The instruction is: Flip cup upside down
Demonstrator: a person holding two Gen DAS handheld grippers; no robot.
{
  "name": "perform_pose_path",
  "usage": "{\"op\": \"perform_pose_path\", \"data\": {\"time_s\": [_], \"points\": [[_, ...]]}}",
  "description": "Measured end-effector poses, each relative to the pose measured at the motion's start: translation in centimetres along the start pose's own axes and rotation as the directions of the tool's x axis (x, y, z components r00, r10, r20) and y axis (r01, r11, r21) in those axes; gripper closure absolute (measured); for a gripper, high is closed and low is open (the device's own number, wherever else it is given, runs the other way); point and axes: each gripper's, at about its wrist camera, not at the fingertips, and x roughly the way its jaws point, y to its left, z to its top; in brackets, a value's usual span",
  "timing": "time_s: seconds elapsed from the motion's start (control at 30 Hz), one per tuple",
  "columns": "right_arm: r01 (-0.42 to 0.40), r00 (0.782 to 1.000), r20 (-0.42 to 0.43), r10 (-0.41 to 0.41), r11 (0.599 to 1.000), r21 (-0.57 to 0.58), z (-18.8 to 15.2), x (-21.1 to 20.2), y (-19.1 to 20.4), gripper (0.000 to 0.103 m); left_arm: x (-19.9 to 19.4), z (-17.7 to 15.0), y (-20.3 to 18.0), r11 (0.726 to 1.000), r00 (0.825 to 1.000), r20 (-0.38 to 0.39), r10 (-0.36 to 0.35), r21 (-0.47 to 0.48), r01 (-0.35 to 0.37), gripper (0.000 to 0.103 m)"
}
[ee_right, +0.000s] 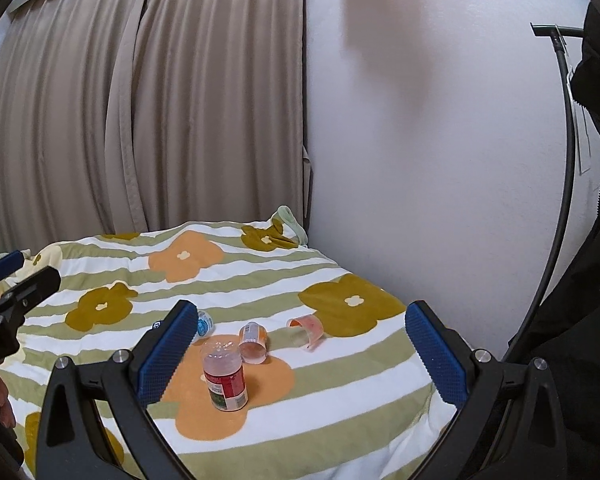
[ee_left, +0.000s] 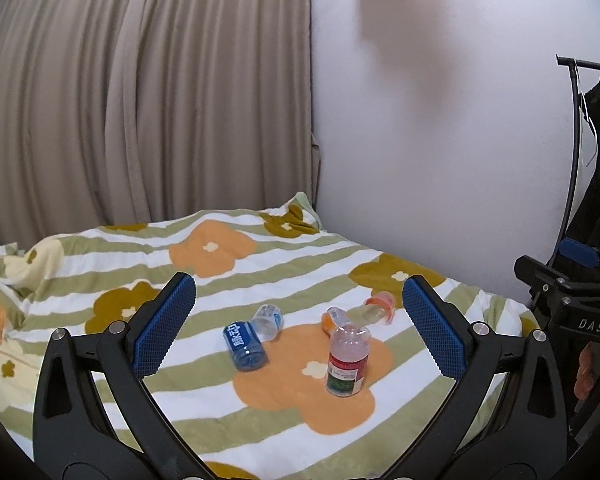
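Several clear plastic cups sit on a flowered blanket (ee_left: 284,412). A cup with a red and green label (ee_left: 347,362) stands upside down on an orange flower; it also shows in the right wrist view (ee_right: 224,376). A blue-label cup (ee_left: 244,346), a light blue cup (ee_left: 268,320), an orange cup (ee_left: 332,318) and a pink-rimmed cup (ee_left: 380,307) lie on their sides. My left gripper (ee_left: 300,328) is open and empty, above and short of the cups. My right gripper (ee_right: 300,350) is open and empty, likewise held back from them.
The blanket (ee_right: 340,420) covers a bed against a beige curtain (ee_left: 140,100) and a white wall (ee_left: 420,140). A dark garment on a black rack (ee_right: 564,184) hangs at the right. The right gripper's body (ee_left: 572,300) shows at the left view's right edge.
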Motion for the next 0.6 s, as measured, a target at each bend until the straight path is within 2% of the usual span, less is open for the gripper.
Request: {"op": "perform_pose_path", "data": {"time_s": [0.6], "points": [[0.006, 1.0, 0.005, -0.006, 1.0, 0.003, 0.14, 0.0, -0.09, 0.0, 0.05, 0.0, -0.39, 1.0, 1.0, 0.007, -0.002, 0.01, 0.002, 0.0]]}}
